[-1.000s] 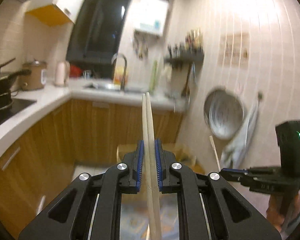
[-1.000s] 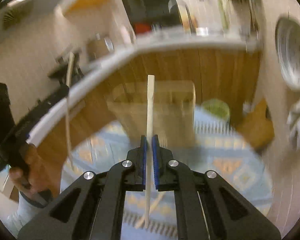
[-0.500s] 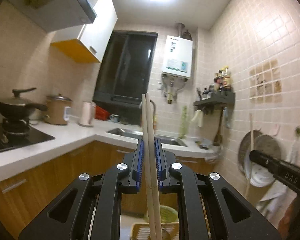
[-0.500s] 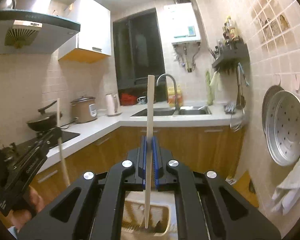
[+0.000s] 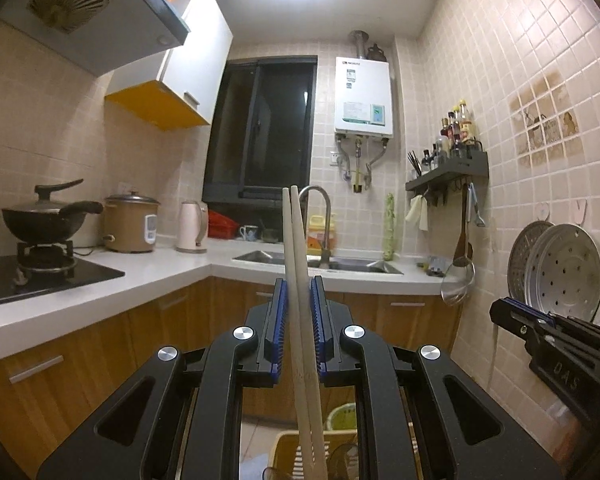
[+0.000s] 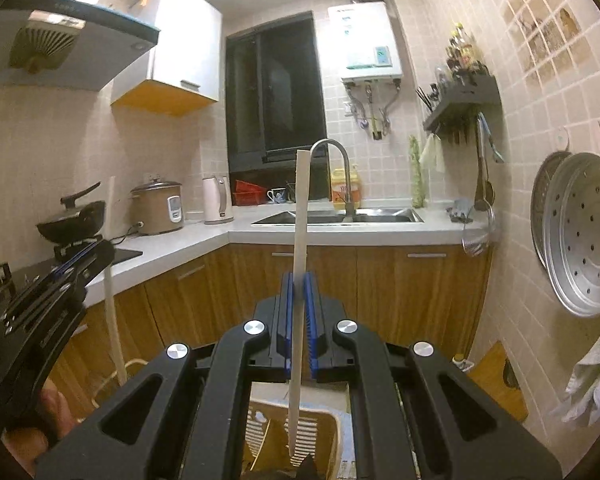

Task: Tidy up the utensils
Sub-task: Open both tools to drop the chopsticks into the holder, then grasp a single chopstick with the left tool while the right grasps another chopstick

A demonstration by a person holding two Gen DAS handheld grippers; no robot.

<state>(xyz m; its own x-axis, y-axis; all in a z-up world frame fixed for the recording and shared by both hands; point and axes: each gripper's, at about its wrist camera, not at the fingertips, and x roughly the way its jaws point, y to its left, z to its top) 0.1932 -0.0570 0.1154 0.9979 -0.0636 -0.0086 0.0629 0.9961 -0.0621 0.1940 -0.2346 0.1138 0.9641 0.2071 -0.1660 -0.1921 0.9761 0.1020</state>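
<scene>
Upright, chopsticks (image 5: 300, 280) stand clamped inside the left tool (image 5: 299, 292).

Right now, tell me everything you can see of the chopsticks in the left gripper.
The chopsticks are a pair of pale, wood-looking sticks, plain and unmarked. They stand nearly upright, side by side and crossing slightly, between the blue pads of the left gripper, which is shut on them. Their upper ends rise in front of the faucet; their lower ends reach down toward a yellow slatted basket.
</scene>
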